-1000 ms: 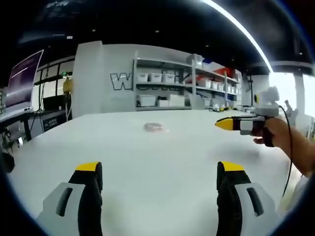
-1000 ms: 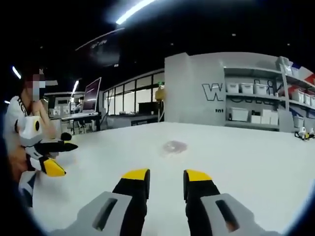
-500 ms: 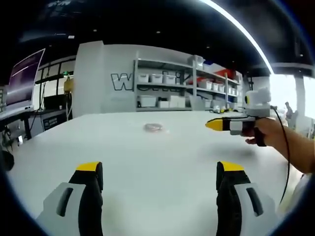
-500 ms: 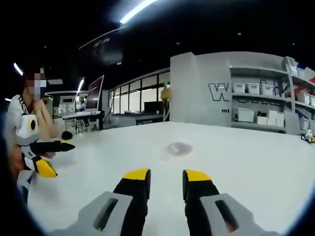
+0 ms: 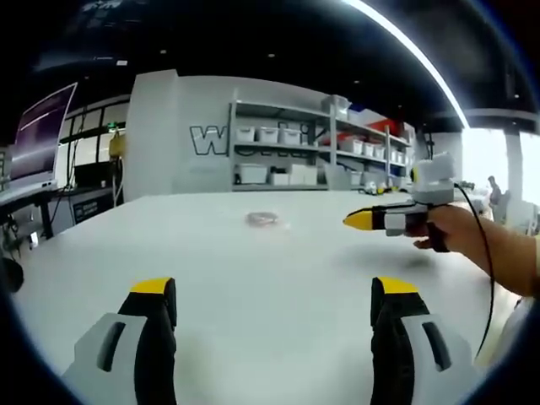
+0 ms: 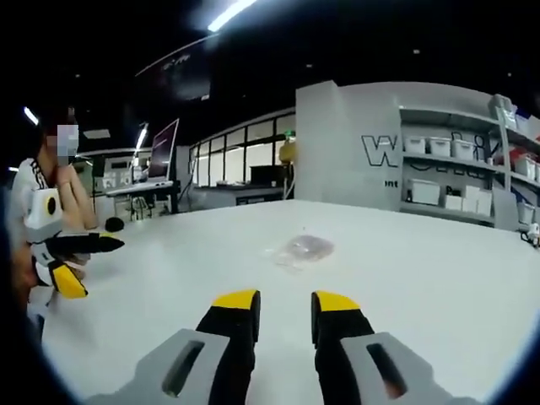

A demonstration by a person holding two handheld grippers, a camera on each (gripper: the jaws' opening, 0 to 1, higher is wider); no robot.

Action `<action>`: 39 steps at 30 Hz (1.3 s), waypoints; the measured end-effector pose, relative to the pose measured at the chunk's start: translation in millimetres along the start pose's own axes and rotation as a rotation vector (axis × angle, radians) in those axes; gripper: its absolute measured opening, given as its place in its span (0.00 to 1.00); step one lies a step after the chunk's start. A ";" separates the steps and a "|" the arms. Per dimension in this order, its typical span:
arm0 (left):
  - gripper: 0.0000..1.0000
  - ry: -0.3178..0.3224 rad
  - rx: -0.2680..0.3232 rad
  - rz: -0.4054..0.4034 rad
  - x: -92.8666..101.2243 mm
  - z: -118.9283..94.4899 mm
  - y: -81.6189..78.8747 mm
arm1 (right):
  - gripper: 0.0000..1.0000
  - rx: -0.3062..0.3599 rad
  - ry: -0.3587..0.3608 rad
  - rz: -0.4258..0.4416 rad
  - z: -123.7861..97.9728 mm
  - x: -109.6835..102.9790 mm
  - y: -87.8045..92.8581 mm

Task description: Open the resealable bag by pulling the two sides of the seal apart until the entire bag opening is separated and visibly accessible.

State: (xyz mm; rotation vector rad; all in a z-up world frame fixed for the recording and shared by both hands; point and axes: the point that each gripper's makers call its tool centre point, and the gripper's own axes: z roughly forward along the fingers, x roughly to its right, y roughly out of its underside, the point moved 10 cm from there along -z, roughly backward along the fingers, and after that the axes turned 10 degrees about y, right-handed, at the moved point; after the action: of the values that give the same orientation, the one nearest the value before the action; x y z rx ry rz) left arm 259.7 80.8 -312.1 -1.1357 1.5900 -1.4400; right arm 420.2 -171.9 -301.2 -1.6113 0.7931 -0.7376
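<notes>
On the white table [image 5: 253,278], well ahead of both grippers, the resealable bag [image 5: 267,220] lay flat and untouched, a small clear pouch with something pinkish inside. Seen from the left gripper view, the left gripper [image 5: 274,291] hovered above the near table with its yellow-tipped jaws spread wide, the bag far beyond and roughly centred between them. The right gripper [image 5: 350,221] came in from the right, held in a person's hand [image 5: 443,232], off to the bag's right and apart from it. From the right gripper view, its jaws stood close together with a narrow gap, the bag lying well ahead, just beyond their tips. Shelving [image 5: 321,152] with bins stood behind the table.
</notes>
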 end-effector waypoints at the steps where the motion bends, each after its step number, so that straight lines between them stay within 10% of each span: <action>1: 0.95 0.000 0.000 0.000 0.0 -0.1 0.0 | 0.22 -0.007 0.001 -0.005 2.1 0.9 0.4; 39: 0.95 0.003 -0.013 -0.001 -0.2 0.7 2.4 | 0.15 -0.073 -0.013 -0.098 62.6 6.3 6.8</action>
State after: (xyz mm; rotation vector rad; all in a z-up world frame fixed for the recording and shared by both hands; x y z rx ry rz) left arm 260.1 80.7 -314.6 -1.1423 1.6039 -1.4343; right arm 473.8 -142.8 -317.9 -1.7290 0.7433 -0.7752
